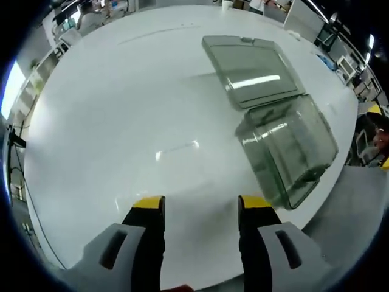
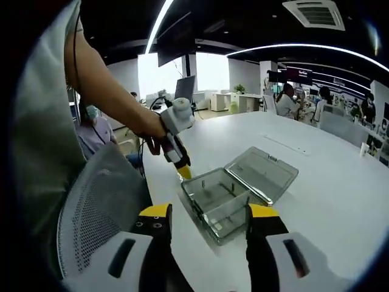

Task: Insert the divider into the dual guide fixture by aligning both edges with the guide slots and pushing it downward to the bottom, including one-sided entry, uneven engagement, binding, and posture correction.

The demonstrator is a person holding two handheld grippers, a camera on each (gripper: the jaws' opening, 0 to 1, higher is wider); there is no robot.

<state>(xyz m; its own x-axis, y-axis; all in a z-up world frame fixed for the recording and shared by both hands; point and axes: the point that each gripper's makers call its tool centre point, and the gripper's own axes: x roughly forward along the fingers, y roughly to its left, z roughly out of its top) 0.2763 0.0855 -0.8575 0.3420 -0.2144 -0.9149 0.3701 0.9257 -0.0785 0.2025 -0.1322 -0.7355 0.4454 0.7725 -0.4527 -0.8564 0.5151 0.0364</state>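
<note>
- A clear box [image 1: 289,149] lies on the white table [image 1: 121,121], near its edge, its hinged lid [image 1: 252,70] flat behind it; in the right gripper view, the box [image 2: 216,201] holds thin upright parts, too faint to identify.
- Left gripper [image 1: 200,210]: jaws spread, empty, over bare table short of the box.
- Right gripper [image 2: 206,222]: jaws spread, empty.
- The right gripper view also shows a grey mesh chair [image 2: 100,213].

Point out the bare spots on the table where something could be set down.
The white round table is bare across the wide stretch left of the clear plastic box and its open hinged lid, and between the left tongs and the box. In the right gripper view, bare tabletop also lies beyond the lid. It is crowded only by the box near the table's edge.
</note>
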